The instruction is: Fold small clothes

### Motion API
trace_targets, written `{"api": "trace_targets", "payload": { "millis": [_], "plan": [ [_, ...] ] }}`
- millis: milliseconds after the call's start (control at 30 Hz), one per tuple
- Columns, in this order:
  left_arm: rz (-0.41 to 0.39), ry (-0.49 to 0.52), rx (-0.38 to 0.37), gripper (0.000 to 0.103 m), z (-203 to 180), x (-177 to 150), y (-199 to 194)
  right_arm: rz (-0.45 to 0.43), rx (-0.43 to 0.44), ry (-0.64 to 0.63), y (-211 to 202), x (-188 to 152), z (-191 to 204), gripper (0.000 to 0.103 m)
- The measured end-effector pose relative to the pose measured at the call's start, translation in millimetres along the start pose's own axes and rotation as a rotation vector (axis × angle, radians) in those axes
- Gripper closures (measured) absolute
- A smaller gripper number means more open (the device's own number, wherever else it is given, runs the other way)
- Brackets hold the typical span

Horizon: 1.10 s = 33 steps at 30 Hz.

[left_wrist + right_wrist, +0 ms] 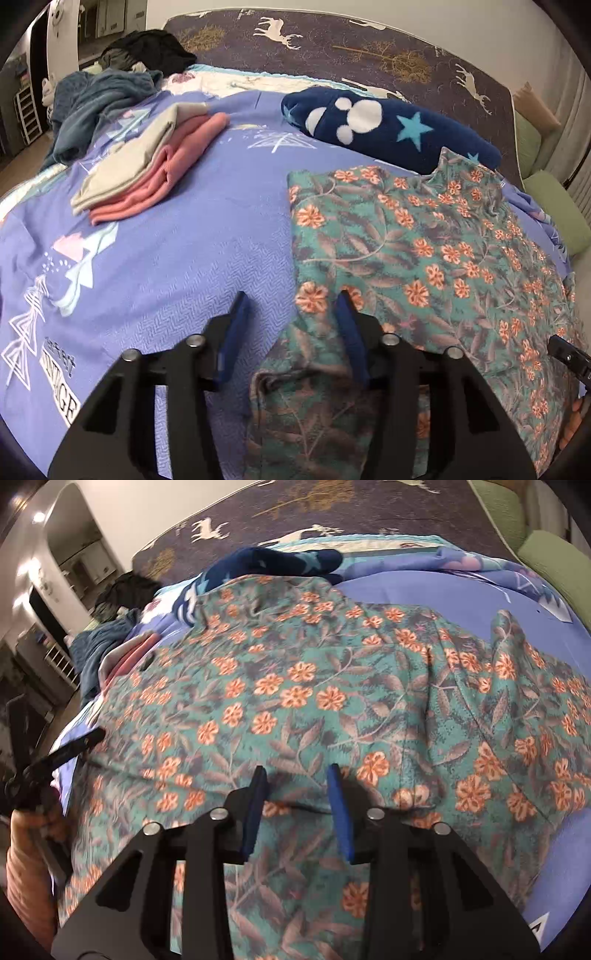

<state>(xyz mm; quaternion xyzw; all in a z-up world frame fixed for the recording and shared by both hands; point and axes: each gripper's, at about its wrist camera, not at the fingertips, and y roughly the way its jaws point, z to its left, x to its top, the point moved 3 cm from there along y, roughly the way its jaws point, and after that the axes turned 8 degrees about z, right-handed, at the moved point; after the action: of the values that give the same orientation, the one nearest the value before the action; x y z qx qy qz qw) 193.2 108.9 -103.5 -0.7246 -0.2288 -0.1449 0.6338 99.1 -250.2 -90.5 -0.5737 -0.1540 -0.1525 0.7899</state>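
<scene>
Floral garment (424, 240), teal with orange flowers, spread flat on the right side of the bed (192, 258), over the lilac bedspread. Near corner rumpled, lying between the blue fingers of the left hand-held gripper (293, 314); jaws partly apart, pads not pressing the cloth. Right hand-held gripper (297, 775) low over the middle of the same garment, jaws narrowly parted, nothing clamped. Beyond, a folded stack: grey piece (136, 166) on pink pieces (159, 184), well left of the garment. Dark blue fleece (388, 129) with stars touching the garment's far edge. Crumpled teal blanket (96, 103) at the far left corner.
</scene>
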Motion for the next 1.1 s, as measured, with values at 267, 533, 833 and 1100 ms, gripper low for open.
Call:
{"api": "trace_targets", "payload": {
  "millis": [267,533,833,1100],
  "plan": [
    [-0.175,0.079,-0.089,0.052,-33.0,4.8,-61.7,-0.047,0.047,0.082,-17.6,-7.3,-14.8,0.067],
    [0.033,0.205,-0.074,0.051,-85.0,-15.7,4.4,-0.243,0.008,0.413,-91.0,-24.2,-108.2,0.068],
    [0.011,0.258,0.002,0.049,-96.5,-20.0,4.9,-0.347,-0.117,1.041,-151.6,-105.1,-305.3,0.052],
    [0.008,0.262,0.004,0.047,-95.6,-19.6,1.0,-0.487,0.125,1.280,-142.8,-114.3,-395.5,0.037]
  ]
}}
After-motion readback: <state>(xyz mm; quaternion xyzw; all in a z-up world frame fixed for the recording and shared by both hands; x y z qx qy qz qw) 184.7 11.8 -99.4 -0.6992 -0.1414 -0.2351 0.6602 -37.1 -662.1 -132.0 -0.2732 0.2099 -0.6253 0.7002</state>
